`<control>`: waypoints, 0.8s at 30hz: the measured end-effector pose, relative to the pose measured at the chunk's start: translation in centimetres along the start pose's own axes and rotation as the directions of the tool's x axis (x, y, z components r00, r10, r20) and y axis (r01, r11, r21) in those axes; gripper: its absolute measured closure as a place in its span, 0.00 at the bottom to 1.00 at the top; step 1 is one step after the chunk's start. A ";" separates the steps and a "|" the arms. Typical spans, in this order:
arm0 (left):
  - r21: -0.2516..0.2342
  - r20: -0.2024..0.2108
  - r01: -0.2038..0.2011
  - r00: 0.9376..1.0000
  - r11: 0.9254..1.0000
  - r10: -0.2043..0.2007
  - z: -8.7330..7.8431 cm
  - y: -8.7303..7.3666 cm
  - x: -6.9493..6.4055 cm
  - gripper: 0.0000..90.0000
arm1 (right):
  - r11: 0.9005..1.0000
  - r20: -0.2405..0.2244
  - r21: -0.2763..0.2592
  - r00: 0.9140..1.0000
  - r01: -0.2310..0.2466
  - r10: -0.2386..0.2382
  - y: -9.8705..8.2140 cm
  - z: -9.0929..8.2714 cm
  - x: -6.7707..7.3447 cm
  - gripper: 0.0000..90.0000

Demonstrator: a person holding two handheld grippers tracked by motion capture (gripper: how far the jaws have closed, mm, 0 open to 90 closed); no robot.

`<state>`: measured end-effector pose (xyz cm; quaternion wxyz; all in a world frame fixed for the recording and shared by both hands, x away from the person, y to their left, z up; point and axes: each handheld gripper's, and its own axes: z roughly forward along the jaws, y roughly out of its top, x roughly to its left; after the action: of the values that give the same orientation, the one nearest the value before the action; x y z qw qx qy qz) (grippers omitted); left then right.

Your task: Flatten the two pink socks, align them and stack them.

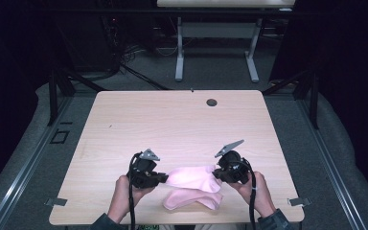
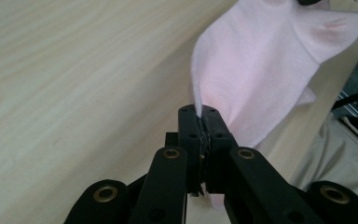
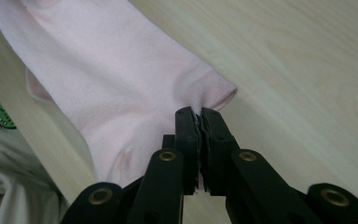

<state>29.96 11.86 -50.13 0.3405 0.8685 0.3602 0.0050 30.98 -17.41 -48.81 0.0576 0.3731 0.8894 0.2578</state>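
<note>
- The pink sock [image 1: 191,184] hangs between the 2 grippers near the front edge of the wooden table [image 1: 172,120], its upper part stretched between them and its lower part sagging to rest on the tabletop.
- The left gripper [image 1: 165,178] sits at the sock's left end; in the left gripper view its jaws are pressed together on a thin edge of the sock [image 2: 256,65].
- The right gripper [image 1: 215,173] sits at the sock's right end; in the right gripper view its jaws are clamped on the fabric just beside the ribbed cuff [image 3: 216,91].
- The sock looks light, soft and limp: it drapes and creases under its own weight, so it probably keeps no shape once released.
- The knit likely stretches, so pulling the ends apart would flatten it, though a pinch on 1 thin layer could slip.
- Safest hold, judging by this: the thicker cuff band and the opposite end, taken deep between the pads.
- A small round grommet [image 1: 212,102] sits far behind the sock, near the table's back edge.
</note>
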 end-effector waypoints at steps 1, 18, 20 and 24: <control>0.012 0.007 -0.002 1.000 1.000 0.002 0.2 -0.4 -0.1 0.98 | 1.000 -0.003 0.002 1.000 -0.001 0.001 -0.4 0.1 0.1 0.96; 0.149 -0.024 -0.019 0.999 0.989 0.023 4.0 -3.7 -1.1 0.89 | 0.998 -0.004 0.051 1.000 0.028 -0.028 -4.4 4.7 1.4 0.93; 0.137 -0.041 -0.013 0.999 0.991 0.018 3.5 -3.7 -1.1 0.79 | 0.998 -0.012 0.045 0.999 0.036 -0.035 -4.4 4.5 1.3 0.84; 0.059 -0.118 -0.023 0.993 0.998 0.029 1.0 -2.7 -1.3 0.58 | 0.999 -0.007 -0.028 1.000 0.024 -0.024 -4.2 2.4 1.0 0.77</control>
<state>27.53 11.79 -52.23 0.2933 0.8807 0.3685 0.0507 28.31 -18.20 -52.93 0.0628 0.3606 0.8903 0.2709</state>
